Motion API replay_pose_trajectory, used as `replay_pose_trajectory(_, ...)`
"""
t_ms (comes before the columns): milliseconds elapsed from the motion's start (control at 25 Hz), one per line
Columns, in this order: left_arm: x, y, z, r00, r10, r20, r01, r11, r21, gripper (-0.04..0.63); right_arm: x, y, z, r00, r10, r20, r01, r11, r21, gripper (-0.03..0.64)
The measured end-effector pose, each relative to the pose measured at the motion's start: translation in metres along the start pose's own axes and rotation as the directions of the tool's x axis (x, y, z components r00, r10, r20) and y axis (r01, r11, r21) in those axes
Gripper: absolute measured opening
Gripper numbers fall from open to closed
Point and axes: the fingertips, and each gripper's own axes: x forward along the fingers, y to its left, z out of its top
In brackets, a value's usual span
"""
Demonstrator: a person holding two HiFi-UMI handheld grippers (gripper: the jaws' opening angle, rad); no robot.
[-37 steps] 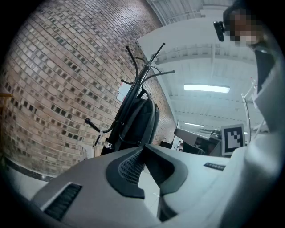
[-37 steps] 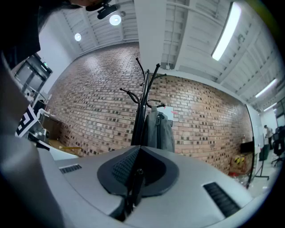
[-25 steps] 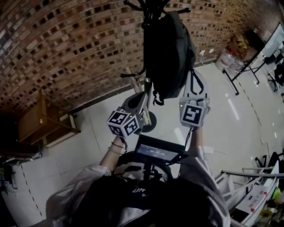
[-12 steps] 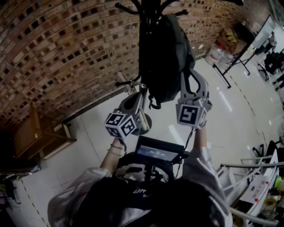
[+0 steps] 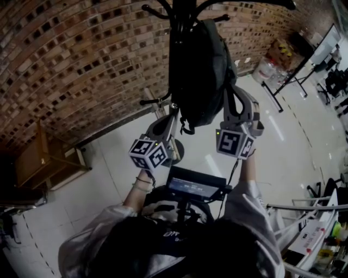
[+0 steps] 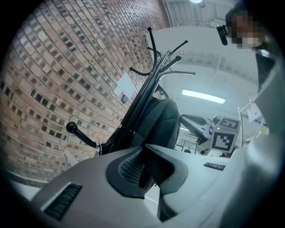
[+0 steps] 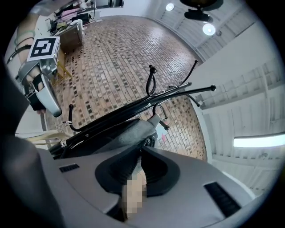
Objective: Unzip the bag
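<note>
A dark backpack [image 5: 202,65] hangs from a black coat stand [image 5: 182,13] before a brick wall. My left gripper [image 5: 175,115] sits at the bag's lower left beside the stand's pole. In the left gripper view its jaws [image 6: 144,150] look shut with nothing between them, and the backpack [image 6: 161,124] hangs just beyond. My right gripper [image 5: 238,96] is at the bag's lower right side. In the right gripper view its jaws [image 7: 139,152] are closing with a narrow slit left, and the backpack's grey fabric [image 7: 116,136] lies right at the tips. No zipper pull is plainly visible.
The stand's round base [image 5: 178,153] rests on the pale tiled floor. A wooden cabinet [image 5: 49,157] stands at the left by the wall. Water bottles [image 5: 271,68] and black table legs [image 5: 296,81] are at the right. A small screen [image 5: 196,185] sits on the person's chest.
The view has shifted, so the bag sits slightly further left. The right gripper's arms look a little more spread than a second ago. The left gripper has barely moved.
</note>
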Motion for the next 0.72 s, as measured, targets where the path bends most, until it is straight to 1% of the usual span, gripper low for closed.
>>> replay_pose_trajectory(80,-0.001,0.001,-0.002,1.000,0.008,-0.003,-0.008,1.000,-0.001,0.008,-0.003,-0.002,0.002,1.000,-0.009,0.016,0.009,1.000,0.010,0.038)
replay_pose_trajectory(240,-0.001,-0.002,-0.003,1.000,0.016,0.000,-0.016,1.000,-0.001,0.008,-0.009,-0.013,0.011,0.997,-0.043,0.061,0.046,0.998,-0.035,0.035)
replay_pose_trajectory(360,0.000,-0.005,-0.004,1.000,0.017,-0.001,-0.017,1.000,-0.001,0.008,-0.010,-0.021,0.017,0.994,-0.056,0.096,0.058,0.998,-0.025,0.021)
replay_pose_trajectory(480,0.001,-0.007,-0.007,1.000,0.019,-0.005,-0.019,1.000,-0.003,0.008,-0.009,-0.026,0.018,0.993,-0.035,0.109,0.037,0.999,-0.020,0.023)
replay_pose_trajectory(560,0.000,-0.006,-0.009,1.000,0.020,-0.008,-0.020,1.000,-0.001,0.008,-0.009,-0.023,0.018,0.992,0.015,0.127,-0.010,0.999,-0.041,0.023)
replay_pose_trajectory(640,0.001,-0.005,-0.008,1.000,0.023,-0.006,-0.023,1.000,-0.004,0.008,-0.008,-0.014,0.016,0.989,0.077,0.128,-0.067,0.994,-0.082,0.023)
replay_pose_trajectory(680,0.001,-0.005,-0.008,1.000,0.025,-0.004,-0.025,1.000,-0.006,0.008,-0.006,-0.011,0.013,0.989,0.084,0.120,-0.072,0.992,-0.100,0.023)
replay_pose_trajectory(720,0.001,-0.004,-0.008,1.000,0.027,-0.003,-0.027,1.000,-0.007,0.008,-0.004,-0.011,0.010,0.991,0.069,0.112,-0.057,0.992,-0.114,0.024)
